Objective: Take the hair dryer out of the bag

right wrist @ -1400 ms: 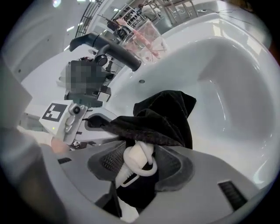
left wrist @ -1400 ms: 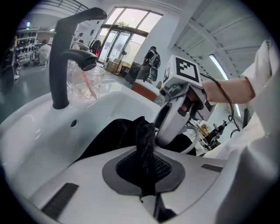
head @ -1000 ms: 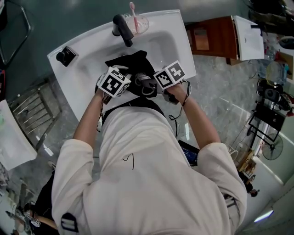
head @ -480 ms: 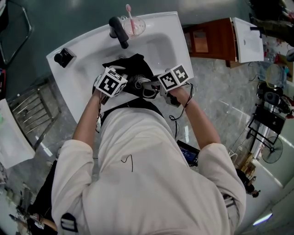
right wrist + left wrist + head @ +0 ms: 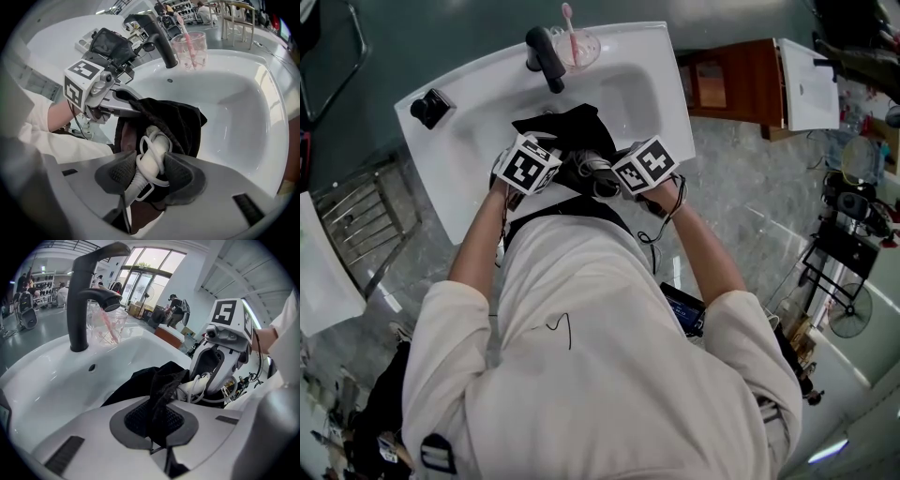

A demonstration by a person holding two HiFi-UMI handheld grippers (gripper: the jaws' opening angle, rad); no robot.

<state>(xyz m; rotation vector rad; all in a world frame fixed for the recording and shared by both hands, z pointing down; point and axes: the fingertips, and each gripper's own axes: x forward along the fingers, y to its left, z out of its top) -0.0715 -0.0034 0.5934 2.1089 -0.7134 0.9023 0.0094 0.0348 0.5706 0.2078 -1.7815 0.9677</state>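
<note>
A black cloth bag (image 5: 572, 127) lies in the white sink (image 5: 642, 94), just below the tap. My left gripper (image 5: 157, 420) is shut on a fold of the bag's rim (image 5: 161, 380) and holds it up. My right gripper (image 5: 150, 171) is shut on the white hair dryer's handle (image 5: 152, 157), which has its white cord wound round it and sticks out of the bag's mouth (image 5: 178, 122). In the head view the two grippers' marker cubes (image 5: 528, 164) (image 5: 645, 164) sit side by side over the bag. The rest of the dryer is hidden inside the bag.
A black tap (image 5: 546, 56) stands at the back of the sink, with a clear cup holding a pink toothbrush (image 5: 578, 45) beside it. A small black object (image 5: 429, 108) sits on the sink's left corner. A wooden cabinet (image 5: 736, 80) stands to the right.
The right gripper has rolled a little and shifted slightly left toward the left gripper, still on the dryer handle. The left gripper has stayed put on the bag.
</note>
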